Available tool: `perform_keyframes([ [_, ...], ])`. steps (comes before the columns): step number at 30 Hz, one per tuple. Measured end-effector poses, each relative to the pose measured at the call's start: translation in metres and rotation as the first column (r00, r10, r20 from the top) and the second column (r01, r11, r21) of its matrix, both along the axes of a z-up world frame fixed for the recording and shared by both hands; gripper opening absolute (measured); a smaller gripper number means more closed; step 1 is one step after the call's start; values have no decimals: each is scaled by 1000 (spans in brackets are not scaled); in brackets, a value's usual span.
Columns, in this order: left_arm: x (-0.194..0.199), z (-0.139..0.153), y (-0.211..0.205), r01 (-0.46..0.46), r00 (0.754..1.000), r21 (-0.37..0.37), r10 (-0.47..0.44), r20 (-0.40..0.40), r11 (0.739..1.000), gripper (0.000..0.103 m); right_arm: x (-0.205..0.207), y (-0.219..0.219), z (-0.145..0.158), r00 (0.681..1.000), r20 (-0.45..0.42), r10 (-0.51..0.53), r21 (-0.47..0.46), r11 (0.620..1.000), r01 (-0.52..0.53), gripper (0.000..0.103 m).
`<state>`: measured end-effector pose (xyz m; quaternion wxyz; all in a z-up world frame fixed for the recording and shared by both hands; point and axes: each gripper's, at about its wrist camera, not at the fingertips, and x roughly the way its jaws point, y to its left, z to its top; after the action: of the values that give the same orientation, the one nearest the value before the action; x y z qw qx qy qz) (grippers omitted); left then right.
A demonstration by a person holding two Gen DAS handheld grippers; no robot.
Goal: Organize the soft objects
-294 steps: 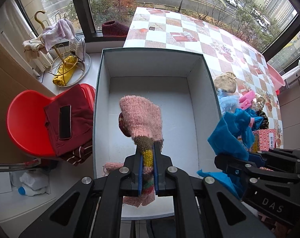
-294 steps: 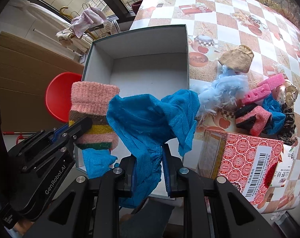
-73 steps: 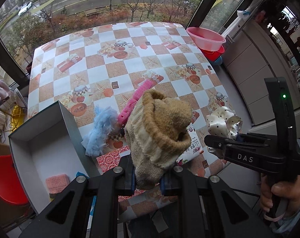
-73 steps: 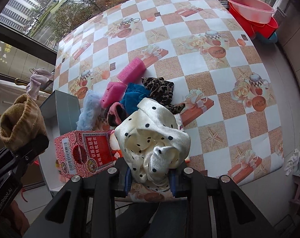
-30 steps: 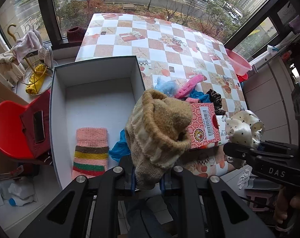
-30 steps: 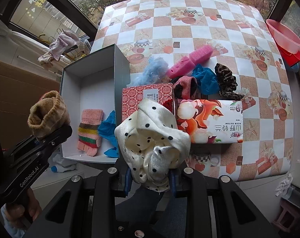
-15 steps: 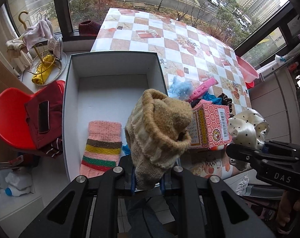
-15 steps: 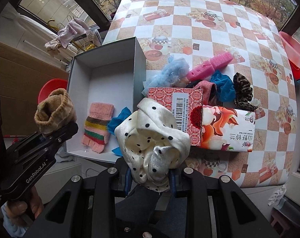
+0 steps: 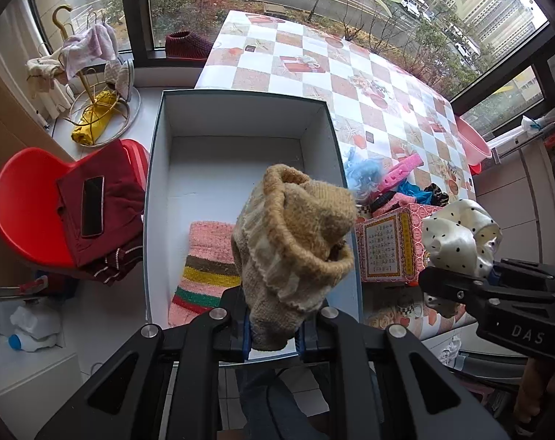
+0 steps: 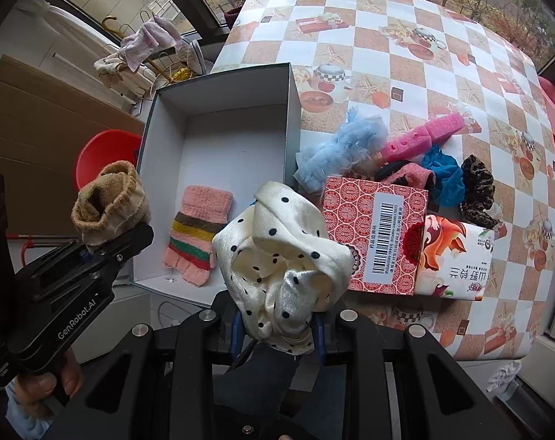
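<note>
Soft objects are partly sorted: the open box [image 10: 219, 135] at 11 o'clock in the right wrist view, sitting at the left end of the checkered worktop [image 10: 416, 58], so far holds only a striped pink glove [image 10: 195, 236] near its close end, with most of its floor bare. A blue item shown beside the glove cannot be made out here.

Still out on the worktop at 2 o'clock lie a fluffy light-blue piece [image 10: 341, 146], a pink sponge [image 10: 424, 137], a blue scrunchie [image 10: 444, 174] and a leopard scrunchie [image 10: 477, 192], behind two cartons [image 10: 376, 238].

The left claw [image 9: 272, 330] is pinching a tan knitted sock [image 9: 296, 242] and hangs above the box's near end. The right claw [image 10: 275, 324] is pinching a cream polka-dot scrunchie [image 10: 283, 256], beside the box's near right corner.

My read: roughly a third done; these two need dropping in, then the remaining pile.
</note>
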<state>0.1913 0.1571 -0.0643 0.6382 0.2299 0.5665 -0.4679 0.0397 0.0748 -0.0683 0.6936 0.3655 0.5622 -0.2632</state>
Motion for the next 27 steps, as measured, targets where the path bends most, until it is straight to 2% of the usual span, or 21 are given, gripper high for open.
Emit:
perform_keyframes([
  [15,41,-3,-7,-45,998,5,45,33,999,19,57,-4,-8,996,-8,90,3,996,-90,29],
  [27,63,-16,-29,-57,996,31,55,69,998,19,82,-21,-19,996,-15,85,10,996,-85,29],
])
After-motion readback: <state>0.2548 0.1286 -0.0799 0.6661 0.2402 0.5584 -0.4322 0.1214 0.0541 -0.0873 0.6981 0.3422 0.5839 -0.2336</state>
